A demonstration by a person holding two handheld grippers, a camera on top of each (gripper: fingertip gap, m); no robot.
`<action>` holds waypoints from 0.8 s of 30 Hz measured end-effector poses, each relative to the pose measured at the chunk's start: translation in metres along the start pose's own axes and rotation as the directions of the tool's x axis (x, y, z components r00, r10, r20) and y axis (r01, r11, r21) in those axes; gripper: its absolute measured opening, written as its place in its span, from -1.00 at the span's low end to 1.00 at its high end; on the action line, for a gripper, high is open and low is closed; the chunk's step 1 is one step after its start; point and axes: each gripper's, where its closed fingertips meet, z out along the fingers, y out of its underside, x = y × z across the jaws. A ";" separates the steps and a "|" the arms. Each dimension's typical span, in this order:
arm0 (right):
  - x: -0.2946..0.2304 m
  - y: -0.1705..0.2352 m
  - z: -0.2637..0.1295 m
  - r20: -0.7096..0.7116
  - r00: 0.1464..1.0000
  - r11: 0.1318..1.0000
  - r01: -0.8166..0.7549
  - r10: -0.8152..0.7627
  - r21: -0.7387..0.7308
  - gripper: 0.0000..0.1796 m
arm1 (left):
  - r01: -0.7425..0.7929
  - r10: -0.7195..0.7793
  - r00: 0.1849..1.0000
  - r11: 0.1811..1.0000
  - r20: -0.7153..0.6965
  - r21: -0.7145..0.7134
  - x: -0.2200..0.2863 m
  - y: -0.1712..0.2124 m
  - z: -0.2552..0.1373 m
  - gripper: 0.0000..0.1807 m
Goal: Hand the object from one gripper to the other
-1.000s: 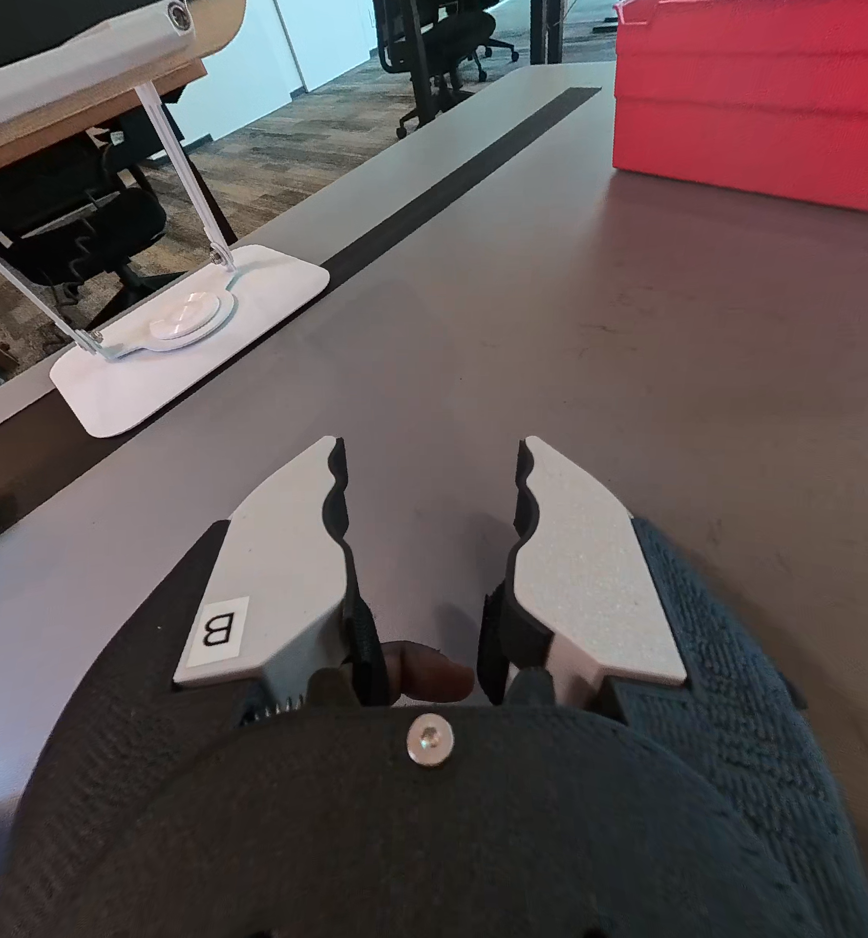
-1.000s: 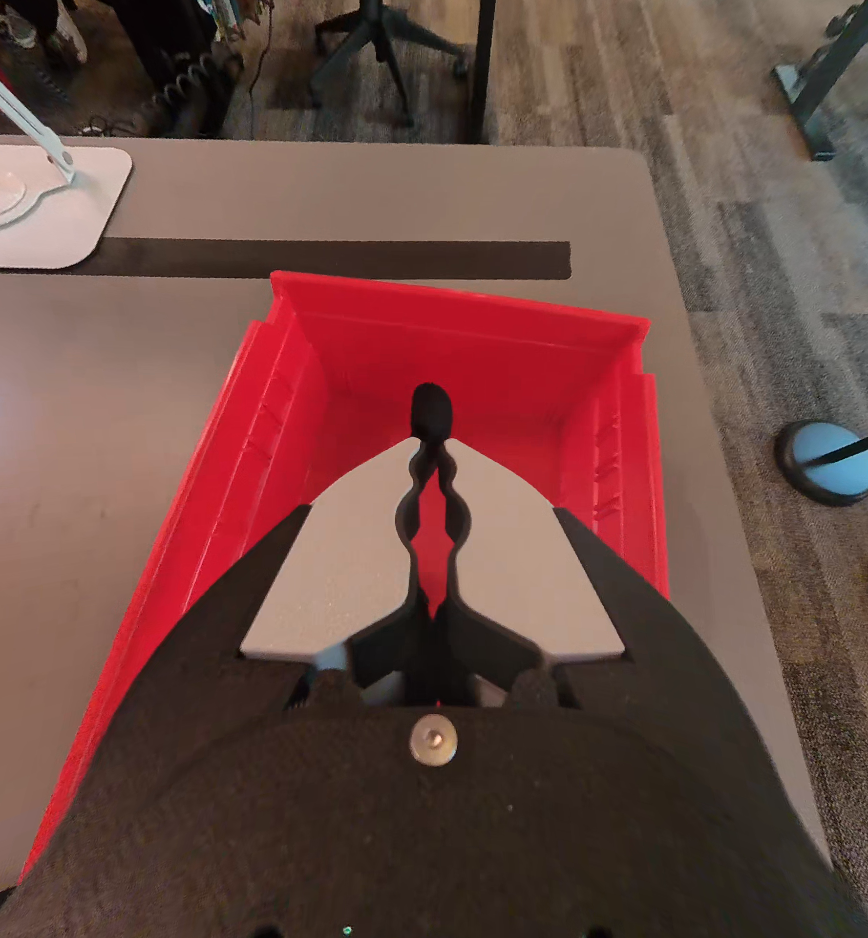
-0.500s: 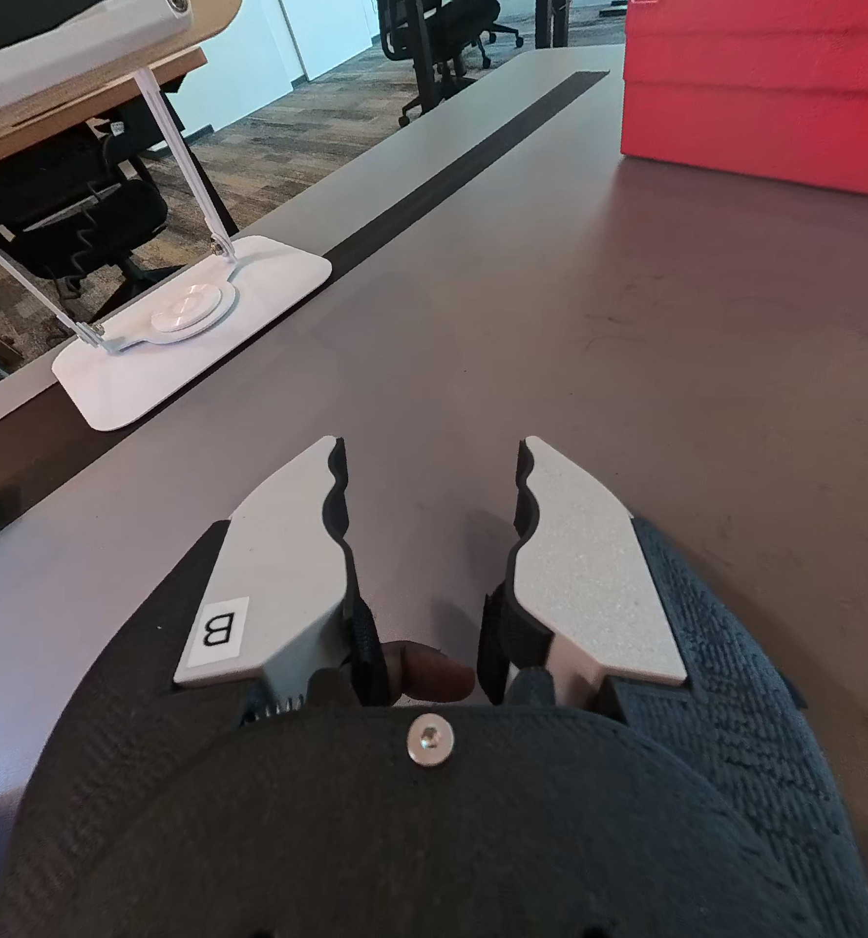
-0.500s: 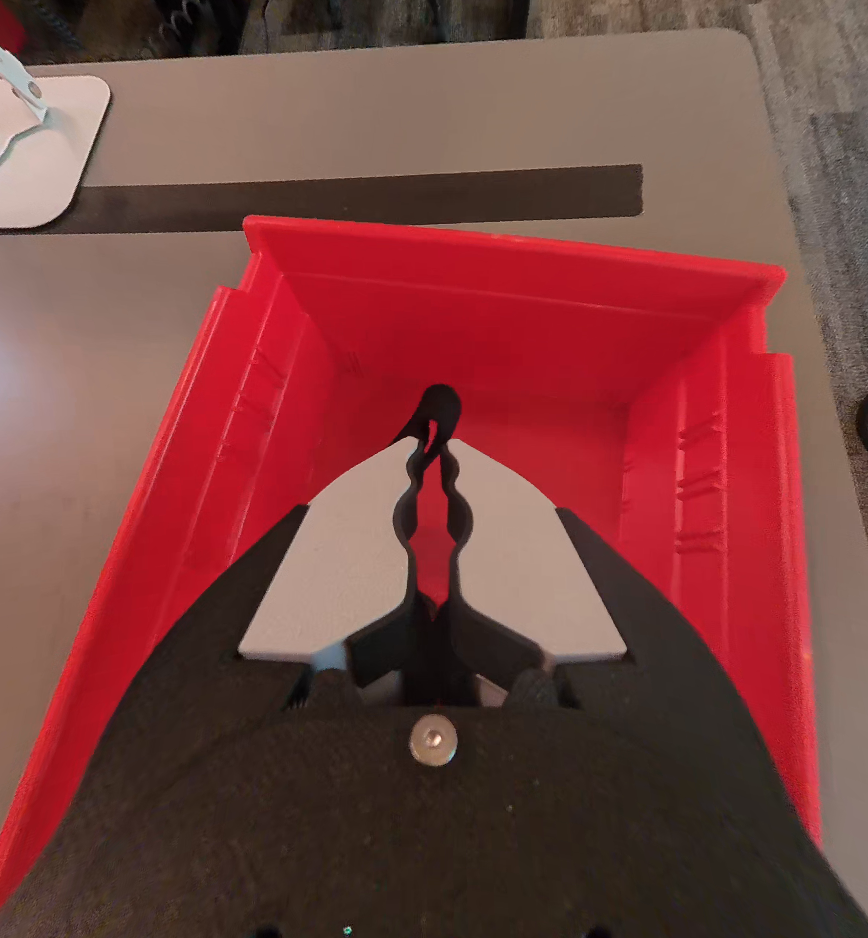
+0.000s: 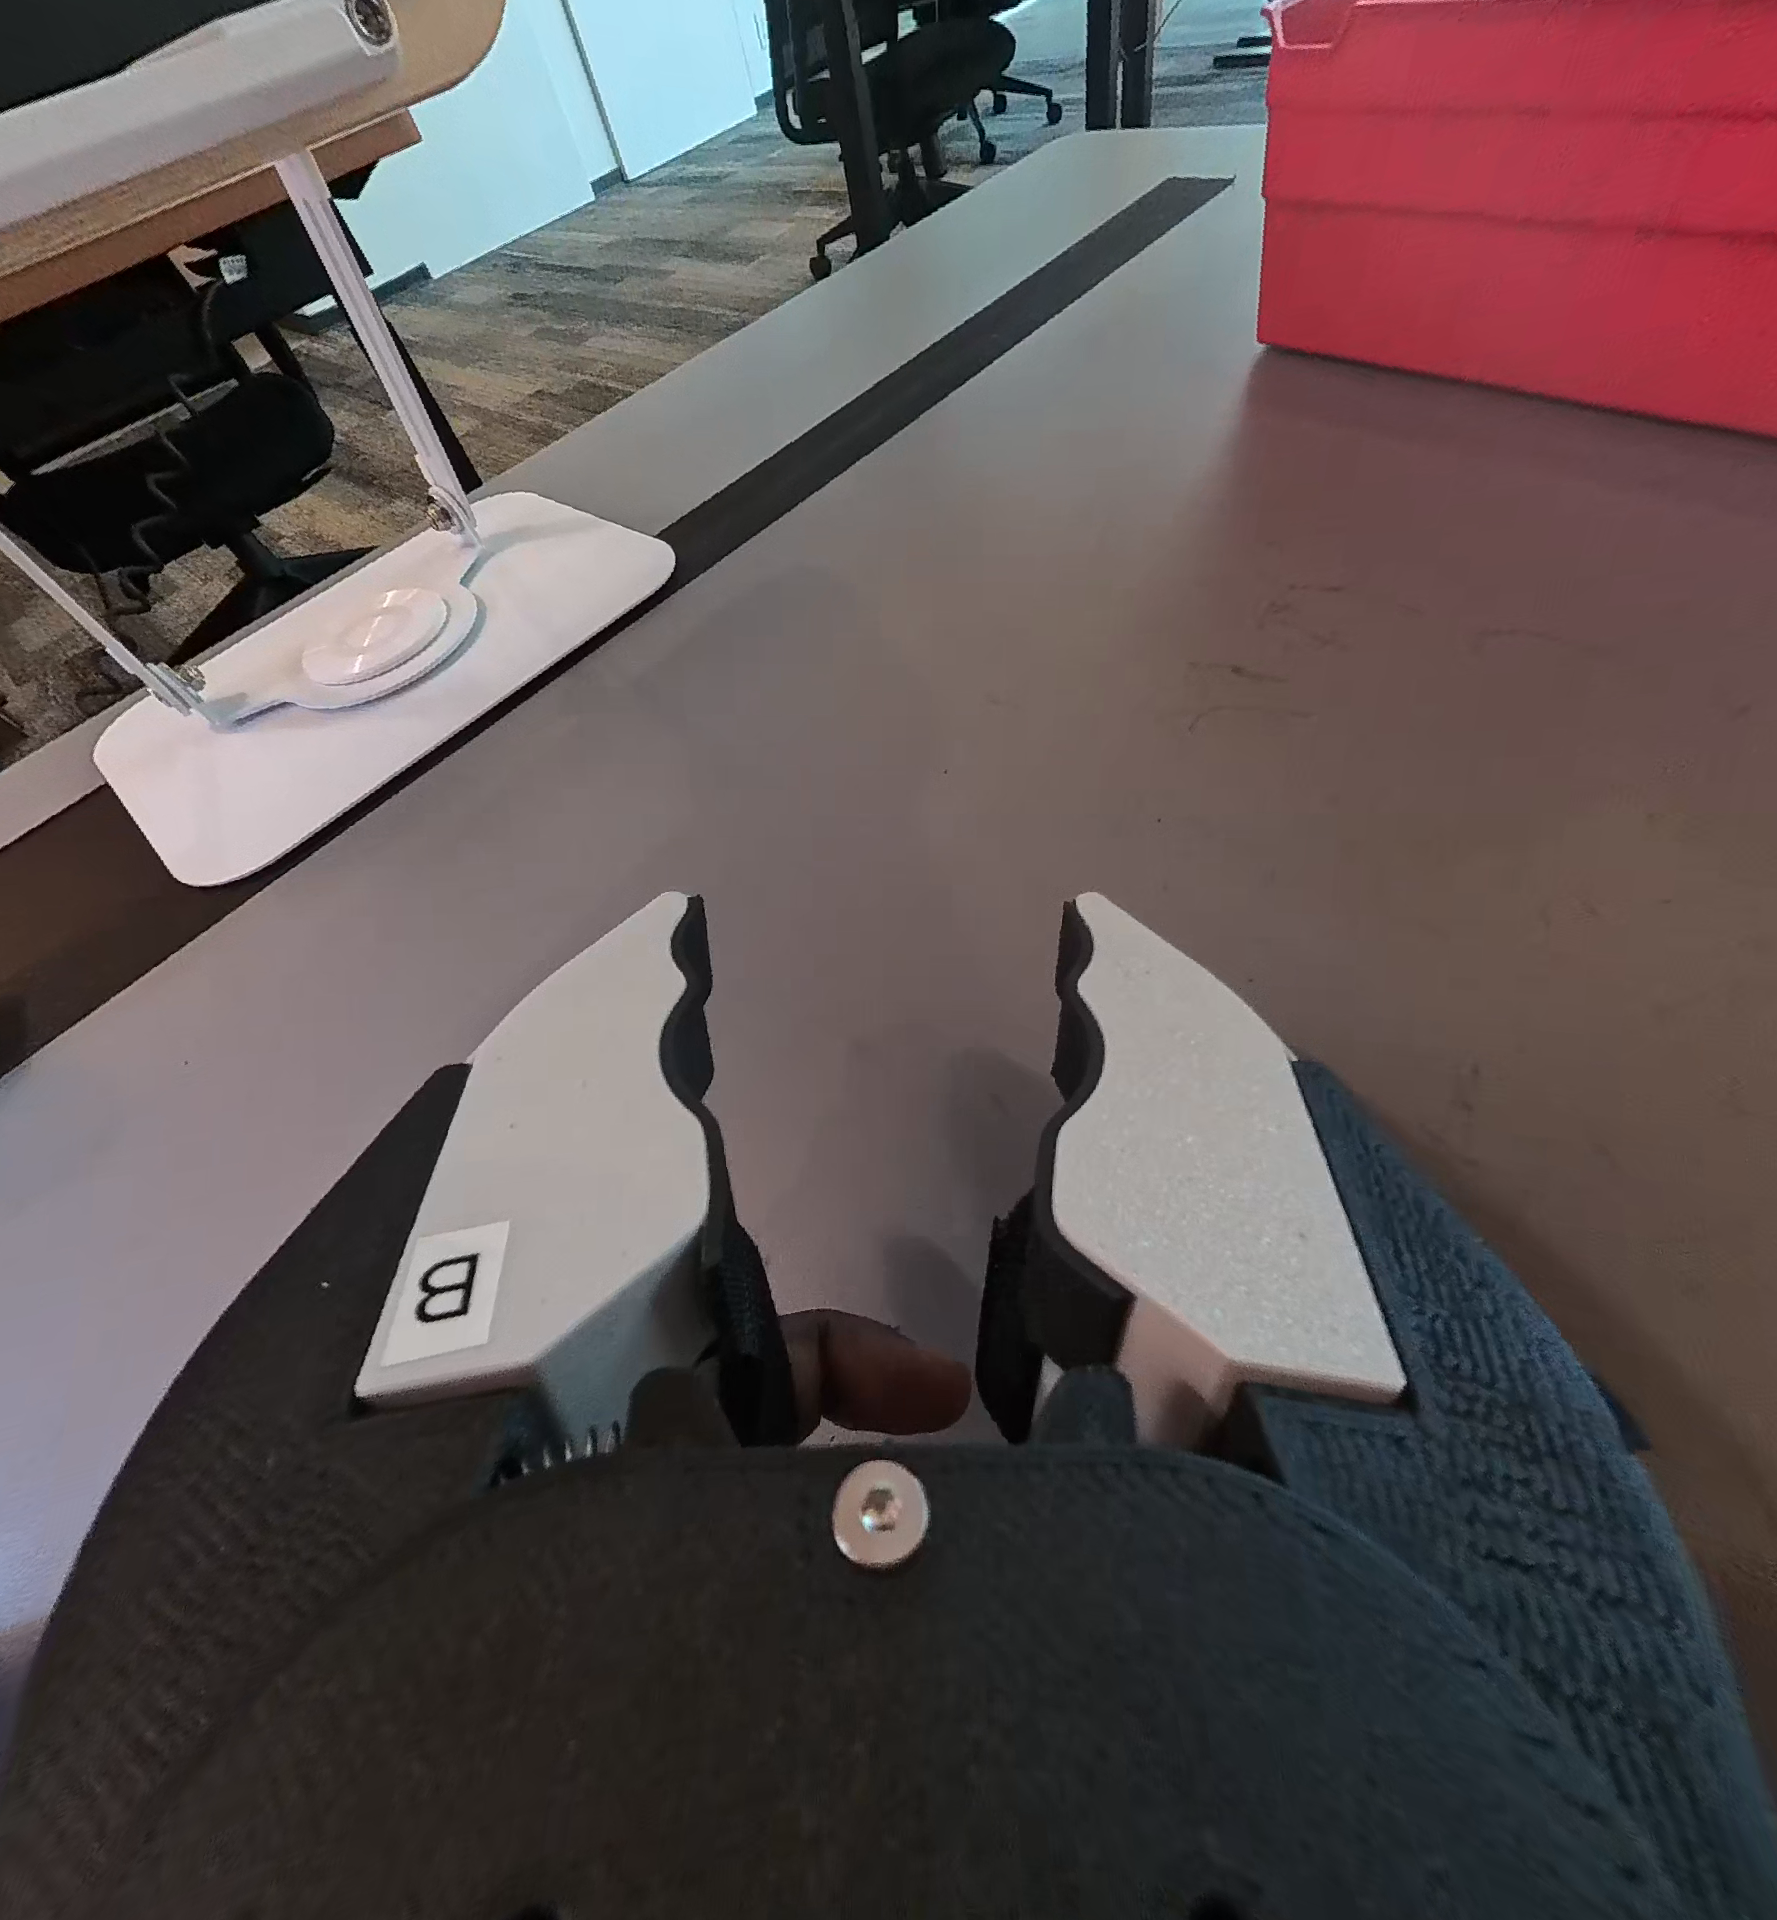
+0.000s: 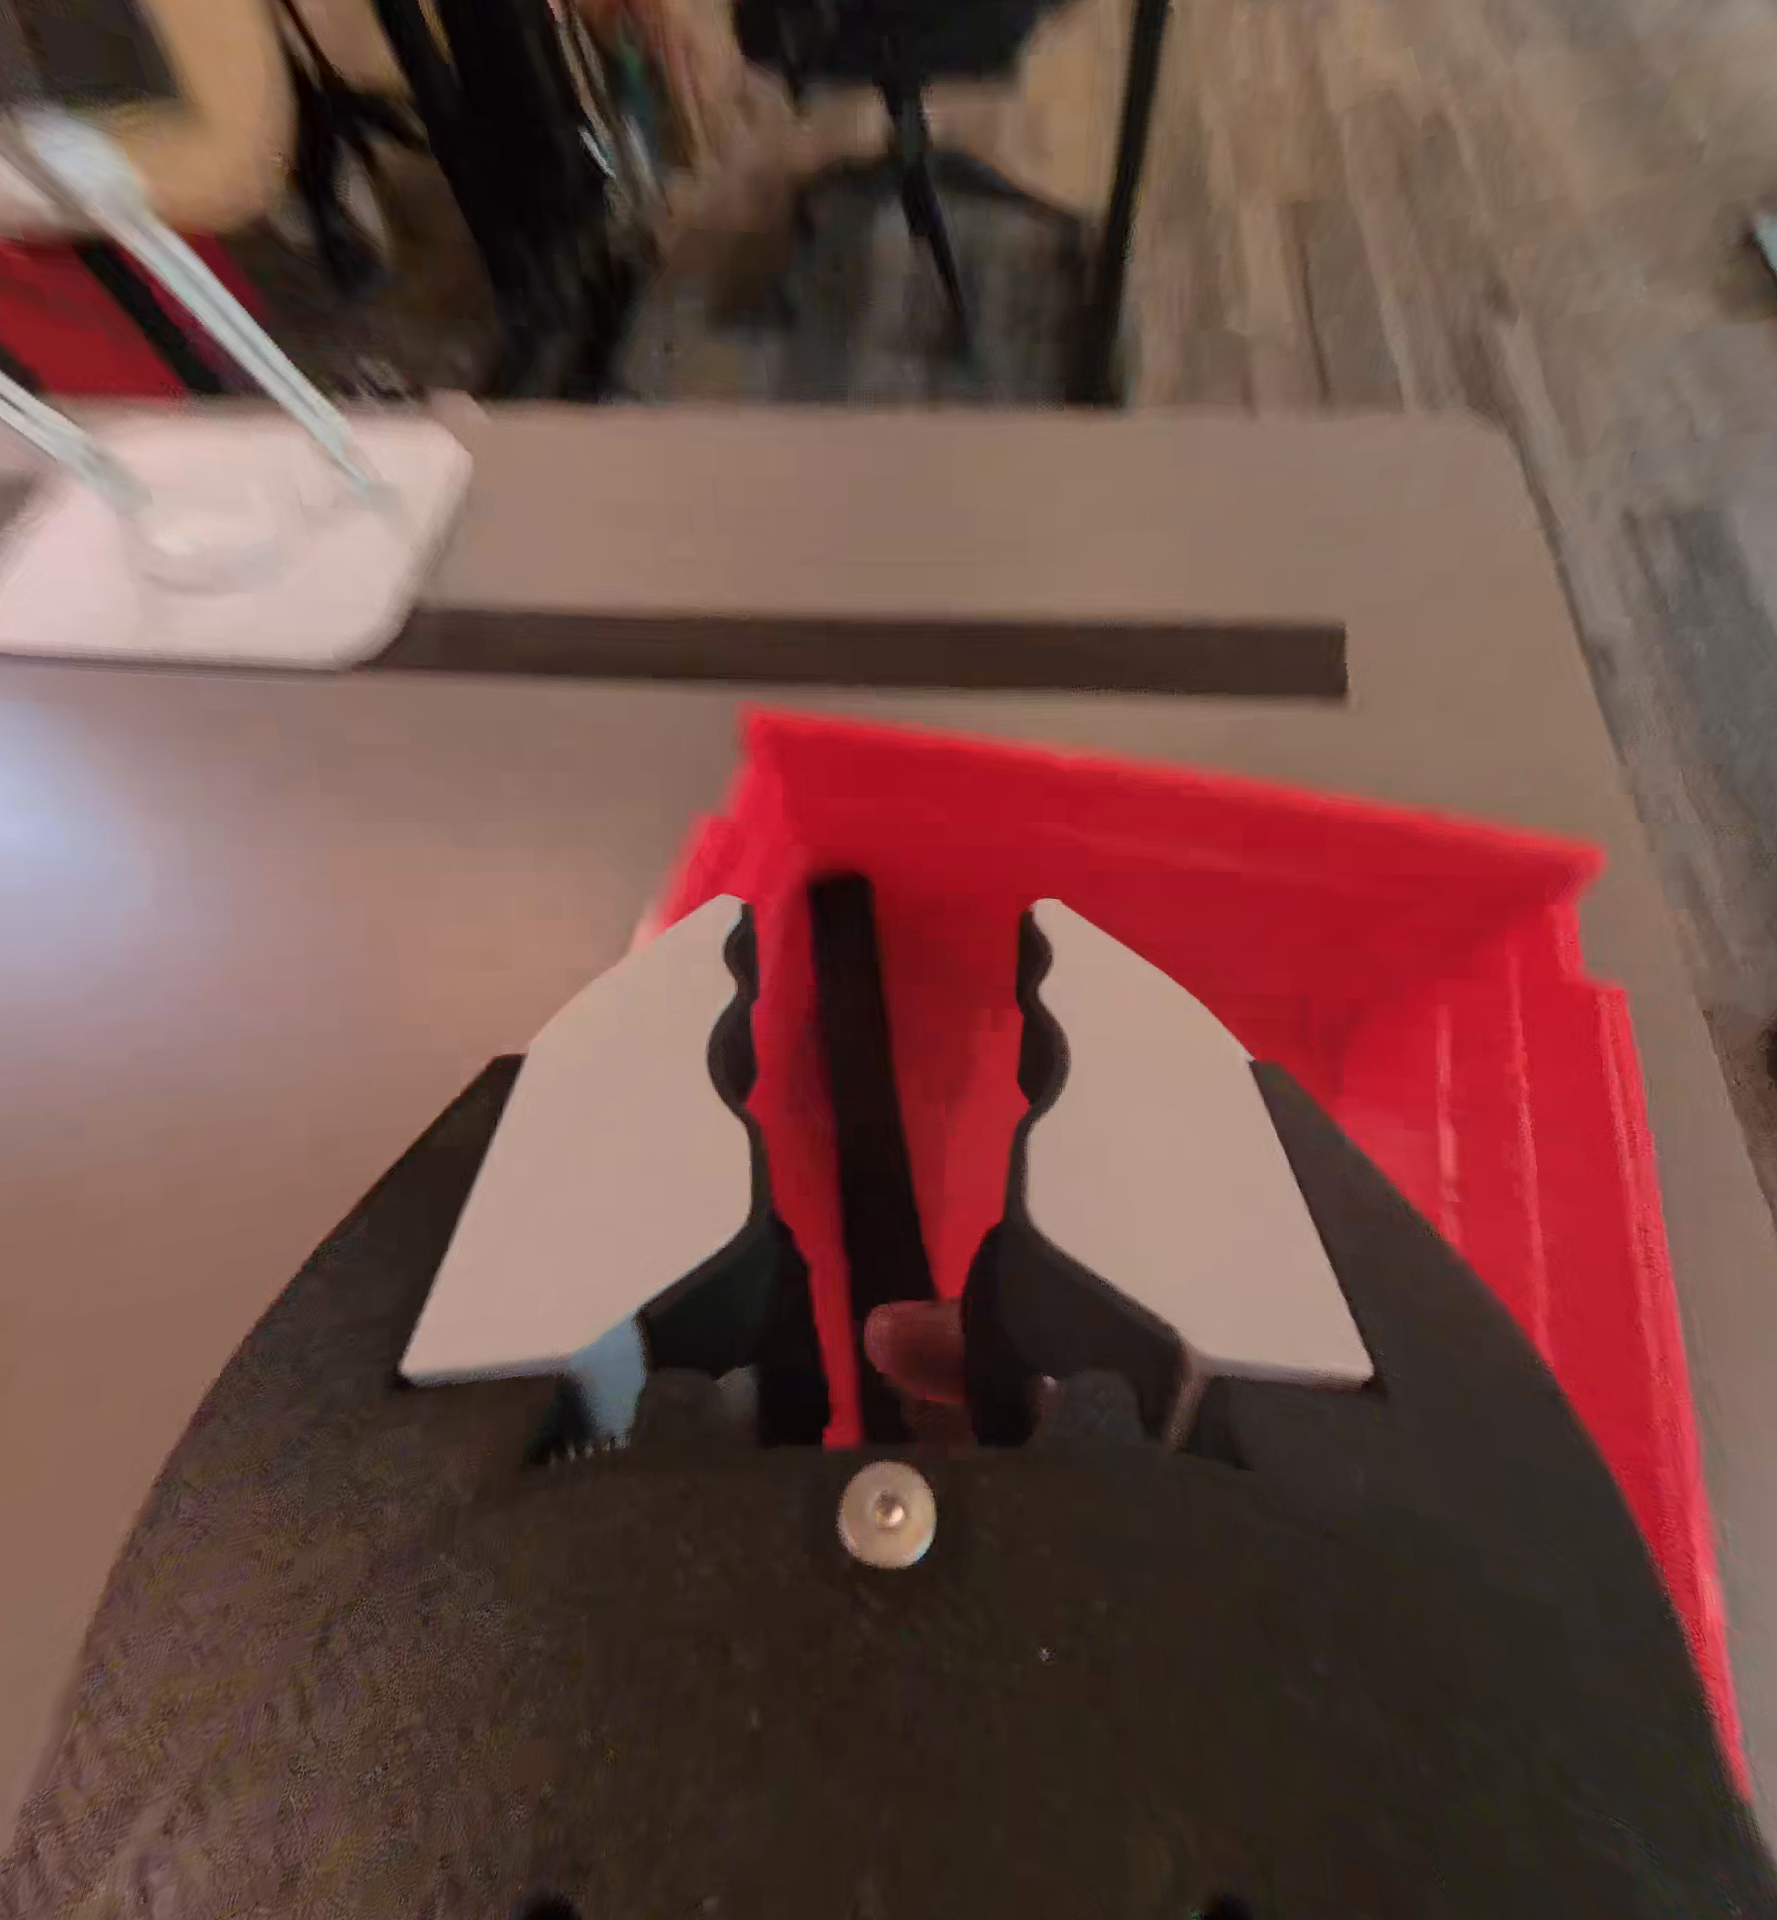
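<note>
My right gripper [image 6: 889, 920] is open above the red bin [image 6: 1227, 831]. A long, thin black object [image 6: 853, 1039] shows between its fingers with red bin visible on both sides of it, so neither pad presses on it. It appears to be inside the bin; the view is blurred. My left gripper [image 5: 884, 914] is open and empty, low over the grey-brown table [image 5: 1279, 831], with the red bin [image 5: 1549, 260] far off at the upper right. A fingertip shows at the base of each gripper's jaws.
A white stand base [image 5: 385, 675] with thin metal legs sits at the table's left side and also shows in the right wrist view [image 6: 209, 540]. A dark strip [image 5: 925, 343] runs along the table. Office chairs and carpet lie beyond the table edge. The tips of one gripper are about 40 cm away from the tips of the other.
My right gripper was shut on the black object over the bin; its fingers have opened and the object has left the grasp. The right view pulled back and up. The left gripper stayed open and barely moved.
</note>
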 end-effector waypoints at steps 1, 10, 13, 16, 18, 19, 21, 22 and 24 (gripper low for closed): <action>-0.012 -0.017 -0.008 0.042 0.999 0.997 -0.007 0.004 0.076 -0.43 | 0.002 -0.002 1.000 1.000 -0.001 0.000 0.000 0.000 0.000 -0.29; -0.176 -0.096 -0.073 0.485 0.849 0.928 0.019 -0.212 0.373 -0.06 | 0.025 -0.025 1.000 1.000 -0.012 0.008 0.001 -0.001 0.000 -0.28; -0.266 -0.114 -0.145 0.816 0.519 0.901 -0.178 -0.256 0.396 0.28 | 0.025 -0.025 1.000 1.000 -0.010 0.014 0.000 -0.003 -0.001 -0.28; -0.327 -0.123 -0.208 0.870 0.381 0.849 -0.298 -0.313 0.436 0.24 | 0.056 -0.056 0.998 0.998 -0.026 0.033 0.002 -0.006 -0.002 -0.28; -0.339 -0.136 -0.214 0.821 0.533 0.789 -0.408 -0.203 0.460 0.11 | 0.093 -0.091 0.995 0.995 -0.046 0.043 0.004 -0.008 -0.002 -0.28; -0.336 -0.142 -0.213 0.808 0.584 0.749 -0.500 -0.078 0.434 0.04 | 0.104 -0.102 0.994 0.994 -0.051 0.045 0.004 -0.008 -0.002 -0.28; -0.328 -0.147 -0.217 0.831 0.543 0.647 -0.676 0.116 0.352 0.10 | 0.108 -0.106 0.993 0.993 -0.048 0.049 0.003 -0.009 -0.003 -0.28; -0.333 -0.147 -0.236 0.894 0.444 0.602 -0.732 0.065 0.320 0.52 | 0.104 -0.102 0.994 0.993 -0.044 0.049 0.003 -0.009 -0.003 -0.28; -0.348 -0.138 -0.288 0.970 0.212 0.589 -0.771 -0.120 0.242 0.63 | 0.097 -0.095 0.995 0.994 -0.036 0.045 0.002 -0.008 -0.003 -0.28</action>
